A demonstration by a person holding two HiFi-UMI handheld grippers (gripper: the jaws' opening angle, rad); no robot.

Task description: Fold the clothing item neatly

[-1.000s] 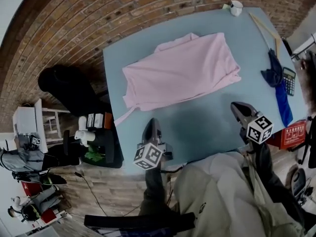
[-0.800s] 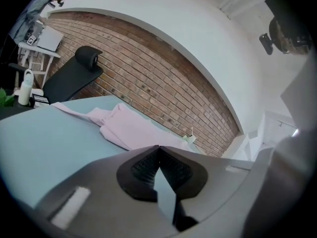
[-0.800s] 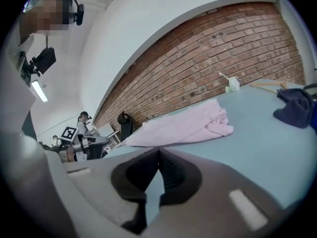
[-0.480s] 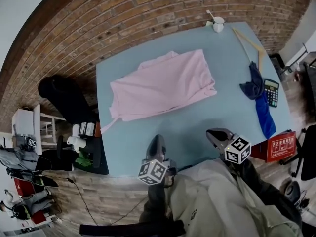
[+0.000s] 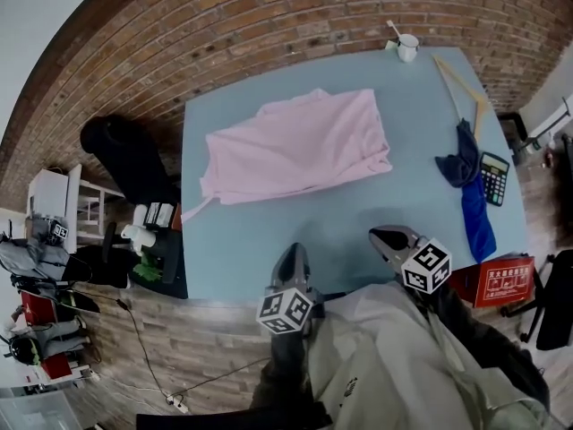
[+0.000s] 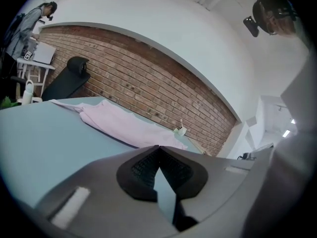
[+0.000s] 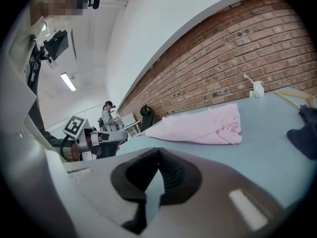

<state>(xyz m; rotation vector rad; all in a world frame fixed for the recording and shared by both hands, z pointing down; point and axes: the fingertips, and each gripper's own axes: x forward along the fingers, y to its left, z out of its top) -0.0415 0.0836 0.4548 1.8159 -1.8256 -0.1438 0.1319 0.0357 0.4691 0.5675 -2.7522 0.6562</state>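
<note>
The left gripper [image 5: 294,253] and the right gripper [image 5: 378,235] point across the desk [image 5: 358,209] toward the pink shirt [image 5: 300,141], jaws pressed together.

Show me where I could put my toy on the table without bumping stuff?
The widest bare patch is the near strip of table, between the pink shirt and the near edge. Another lies between the shirt and the blue cloth. The right edge is crowded: hanger, cloth, calculator.

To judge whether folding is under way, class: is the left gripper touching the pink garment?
Apart. The head view shows the left gripper at the table's near edge, with a stretch of bare blue tabletop between it and the pink garment.
</note>
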